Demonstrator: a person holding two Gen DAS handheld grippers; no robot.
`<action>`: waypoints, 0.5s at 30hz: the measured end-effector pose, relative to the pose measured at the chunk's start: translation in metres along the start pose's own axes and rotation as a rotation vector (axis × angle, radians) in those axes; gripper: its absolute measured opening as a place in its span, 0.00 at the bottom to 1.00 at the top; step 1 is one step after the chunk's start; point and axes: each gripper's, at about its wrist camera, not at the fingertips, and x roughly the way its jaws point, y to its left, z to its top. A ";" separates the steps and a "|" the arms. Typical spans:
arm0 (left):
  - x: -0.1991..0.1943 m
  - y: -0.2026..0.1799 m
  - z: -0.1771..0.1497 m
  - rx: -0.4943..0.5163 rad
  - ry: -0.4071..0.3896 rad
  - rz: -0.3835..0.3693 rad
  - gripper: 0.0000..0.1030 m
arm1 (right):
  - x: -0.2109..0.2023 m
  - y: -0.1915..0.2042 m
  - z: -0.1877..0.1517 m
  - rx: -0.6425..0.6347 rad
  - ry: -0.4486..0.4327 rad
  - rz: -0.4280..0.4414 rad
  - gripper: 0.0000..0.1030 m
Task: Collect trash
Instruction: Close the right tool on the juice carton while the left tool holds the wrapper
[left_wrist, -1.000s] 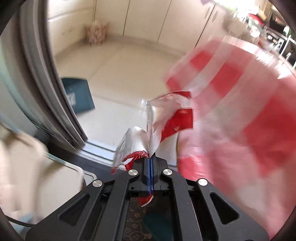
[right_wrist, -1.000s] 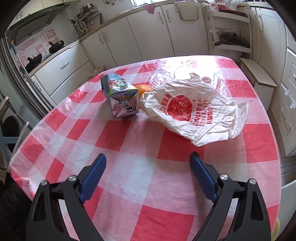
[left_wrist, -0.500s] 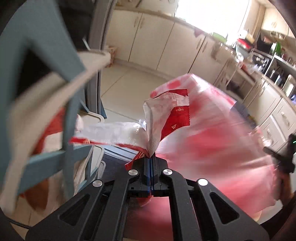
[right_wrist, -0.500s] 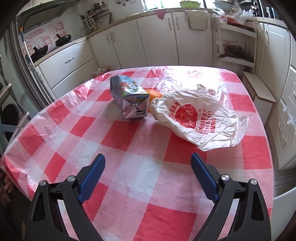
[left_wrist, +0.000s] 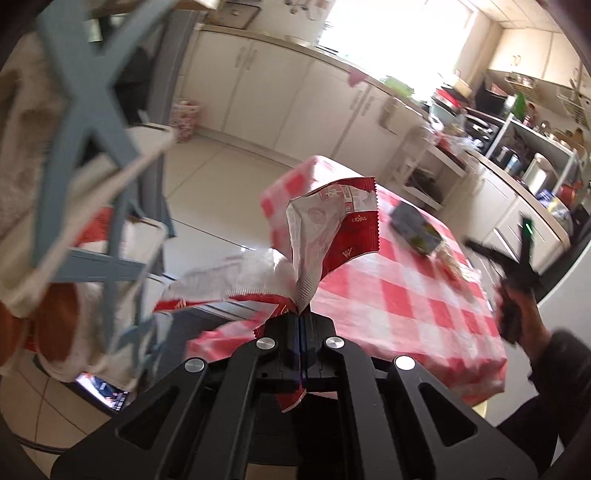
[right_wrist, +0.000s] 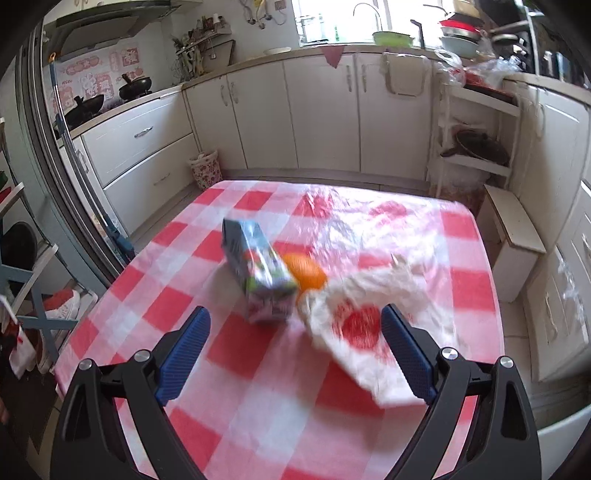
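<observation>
In a white-cabinet kitchen, checked tablecloth (right_wrist: 155, 299); left gripper (left_wrist: 301, 314) jaws pinch wrapper (left_wrist: 332, 229), right gripper (right_wrist: 295, 347) jaws spread.

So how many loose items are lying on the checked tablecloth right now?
3: a drink carton near the middle, an orange touching its right side, and a crumpled white plastic bag to the right. Something under the bag could be hidden.

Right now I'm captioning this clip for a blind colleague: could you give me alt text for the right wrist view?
The open right gripper hovers over a red-and-white checked table holding a drink carton, an orange behind it, and a crumpled white plastic bag with a red print. White kitchen cabinets line the far wall.
</observation>
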 end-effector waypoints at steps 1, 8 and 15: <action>0.004 -0.006 -0.001 0.002 0.005 -0.012 0.00 | 0.007 0.001 0.010 -0.004 0.002 -0.015 0.87; 0.025 -0.042 -0.006 0.039 0.037 -0.049 0.00 | 0.088 -0.019 0.067 0.116 0.155 -0.055 0.87; 0.031 -0.047 -0.009 0.039 0.056 -0.061 0.00 | 0.118 0.035 0.045 -0.108 0.298 0.045 0.57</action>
